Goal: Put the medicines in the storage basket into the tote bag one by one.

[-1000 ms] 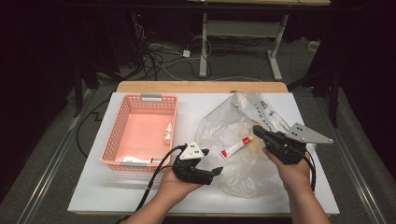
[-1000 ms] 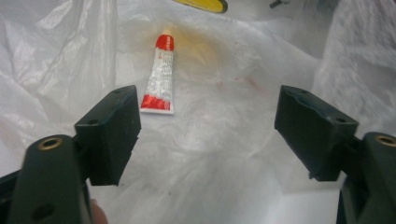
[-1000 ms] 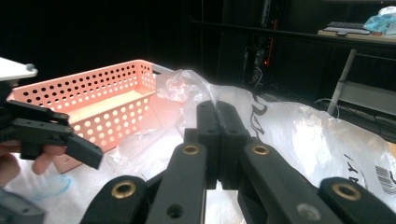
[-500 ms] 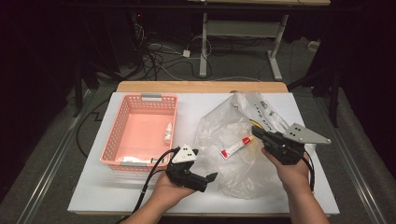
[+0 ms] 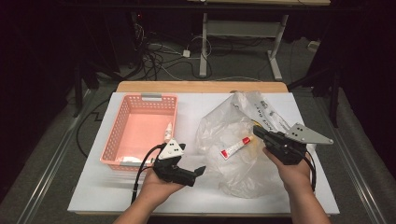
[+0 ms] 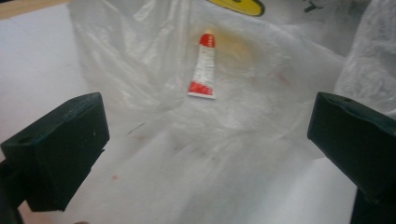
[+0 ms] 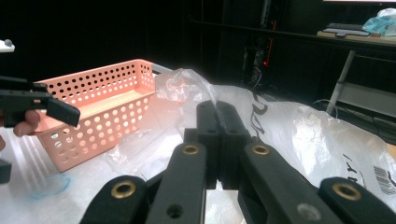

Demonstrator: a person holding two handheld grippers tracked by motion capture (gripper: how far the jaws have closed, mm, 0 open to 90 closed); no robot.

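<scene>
High view: the left gripper (image 5: 200, 170) hovers near the table's front edge, between the pink basket (image 5: 122, 135) and the clear bag (image 5: 224, 135); a red-and-white tube (image 5: 236, 147) lies inside the bag, and the right gripper (image 5: 258, 130) pinches the bag's right side. Left gripper view: jaws spread wide, nothing between them, the tube (image 6: 204, 67) ahead under the plastic. Right gripper view: jaws pressed together on the bag (image 7: 289, 135), the basket (image 7: 100, 109) off to the left.
</scene>
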